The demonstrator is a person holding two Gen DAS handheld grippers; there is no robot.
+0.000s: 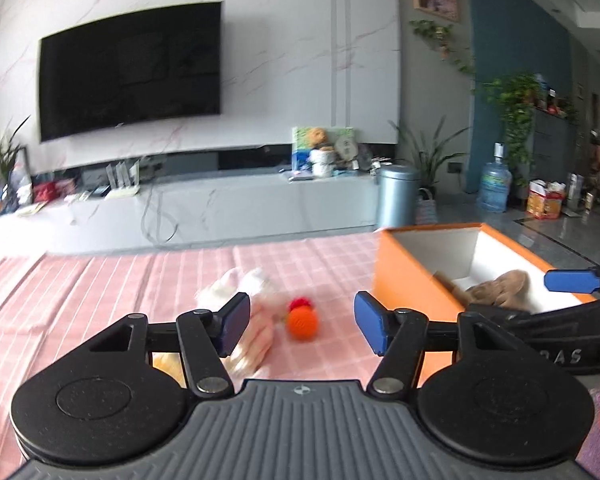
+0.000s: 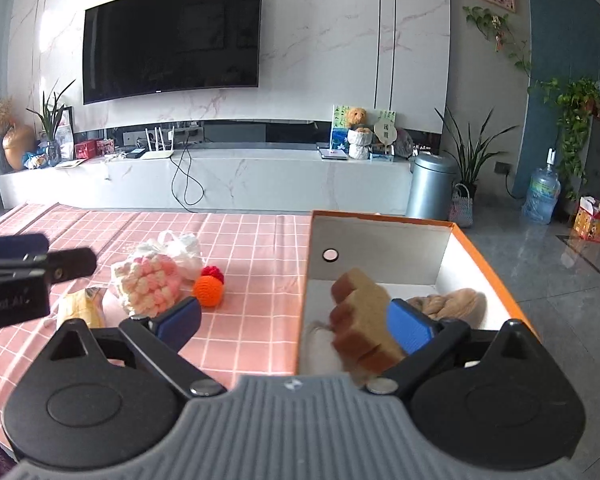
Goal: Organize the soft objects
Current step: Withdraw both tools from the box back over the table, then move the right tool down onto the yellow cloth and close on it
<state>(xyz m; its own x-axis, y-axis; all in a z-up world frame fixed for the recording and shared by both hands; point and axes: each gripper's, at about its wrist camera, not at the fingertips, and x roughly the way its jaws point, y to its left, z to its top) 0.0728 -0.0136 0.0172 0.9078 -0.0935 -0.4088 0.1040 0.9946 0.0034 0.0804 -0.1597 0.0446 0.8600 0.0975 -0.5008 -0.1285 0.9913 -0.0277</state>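
An orange box (image 2: 384, 218) with white inside stands on the pink checked cloth; it shows at the right in the left wrist view (image 1: 404, 276). In it lie a tan soft bundle (image 2: 448, 300) and a brown bread-like toy (image 2: 360, 320). My right gripper (image 2: 296, 322) is open over the box's near edge, the toy leaning against its right finger. My left gripper (image 1: 302, 322) is open above the cloth. In front of it lie an orange knitted ball (image 1: 302, 322), also seen in the right wrist view (image 2: 208, 290), and a pink-white fluffy toy (image 2: 150, 284).
A white plastic bag (image 2: 182, 250) lies behind the fluffy toy and a yellow soft item (image 2: 78, 310) lies near it. Beyond the table are a white TV bench (image 2: 220, 176), a wall TV and a metal bin (image 2: 430, 186).
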